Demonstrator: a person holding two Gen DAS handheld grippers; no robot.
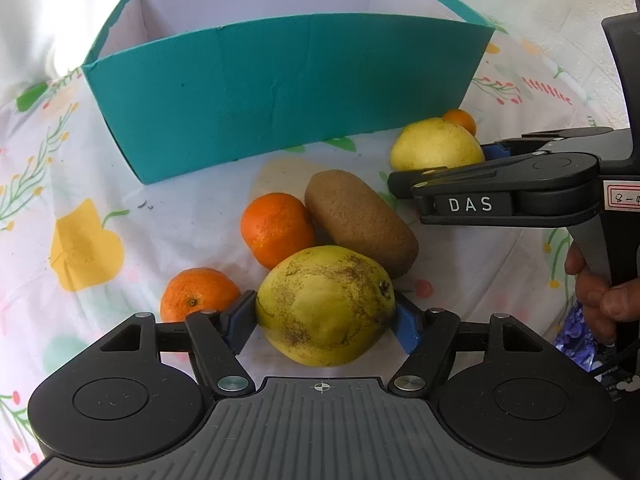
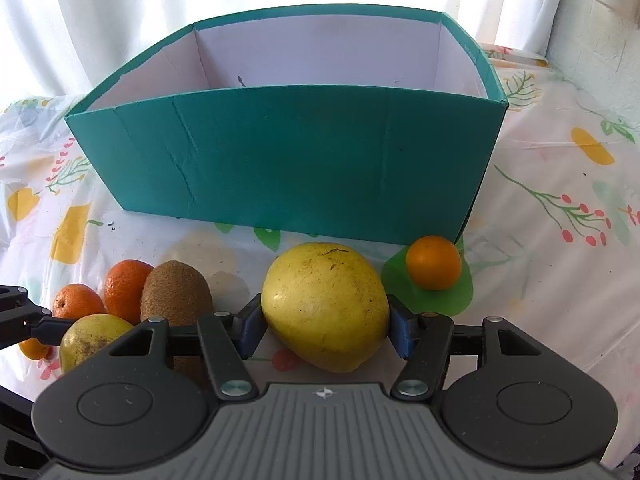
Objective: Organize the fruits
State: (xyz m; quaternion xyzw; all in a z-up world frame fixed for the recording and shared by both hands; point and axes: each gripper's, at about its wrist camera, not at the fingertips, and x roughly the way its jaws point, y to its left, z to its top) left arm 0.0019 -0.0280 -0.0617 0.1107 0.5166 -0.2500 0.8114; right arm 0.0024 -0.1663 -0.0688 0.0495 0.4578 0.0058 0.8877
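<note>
A speckled yellow-green pear (image 1: 324,304) lies on the flowered cloth, and my left gripper (image 1: 325,320) is shut on it, a blue pad pressing each side. A smoother yellow pear (image 2: 326,304) sits in front of the teal box (image 2: 280,152); my right gripper (image 2: 326,330) is shut on it, both pads touching its flanks. In the left wrist view that same gripper (image 1: 444,164) comes in from the right around its pear (image 1: 436,144). A brown kiwi (image 1: 360,220) and two tangerines (image 1: 276,228) (image 1: 198,292) lie between the two pears.
The teal box (image 1: 280,80) has white inner walls, and no fruit shows inside it. A small orange (image 2: 434,262) rests just right of the right pear, near the box corner. A person's hand (image 1: 596,292) holds the right gripper's handle. White curtains hang behind the table.
</note>
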